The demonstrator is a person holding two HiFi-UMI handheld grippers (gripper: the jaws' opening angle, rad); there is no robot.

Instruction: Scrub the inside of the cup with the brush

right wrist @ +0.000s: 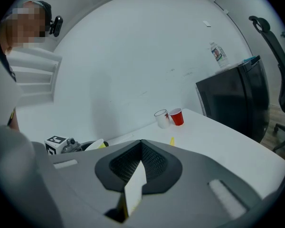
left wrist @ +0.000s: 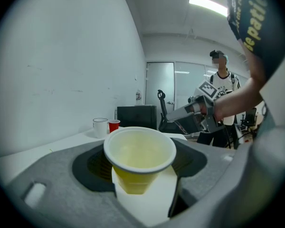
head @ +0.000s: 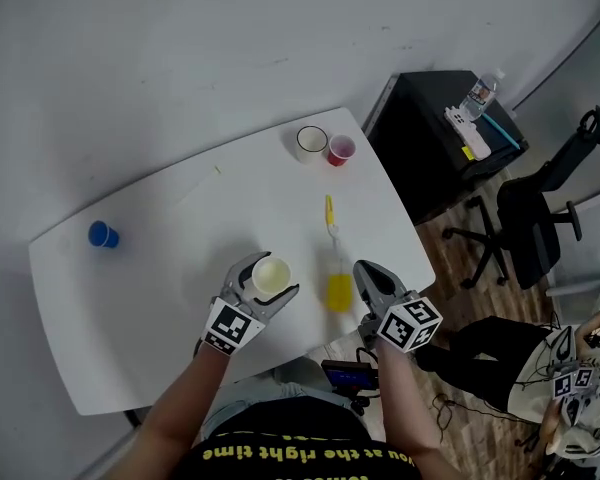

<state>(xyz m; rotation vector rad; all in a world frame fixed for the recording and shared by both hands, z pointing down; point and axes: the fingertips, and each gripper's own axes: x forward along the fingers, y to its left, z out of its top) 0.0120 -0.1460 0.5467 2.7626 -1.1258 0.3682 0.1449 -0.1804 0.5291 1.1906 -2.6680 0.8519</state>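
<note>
My left gripper (head: 267,279) has its jaws spread wide around the yellow cup (left wrist: 139,151) and pressed on its sides, holding it upright with the mouth open to me, near the table's (head: 160,268) front edge. My right gripper (head: 368,276) sits at the cup's 3 o'clock with its jaws closed together, and the yellow brush (head: 337,290) lies flat on the table just beside its tips, at their 9 o'clock. A white mug (head: 311,143) and a red cup (head: 341,150) stand touching at the brush's 12 o'clock, and a blue cup (head: 103,234) stands at my left gripper's 10 o'clock.
</note>
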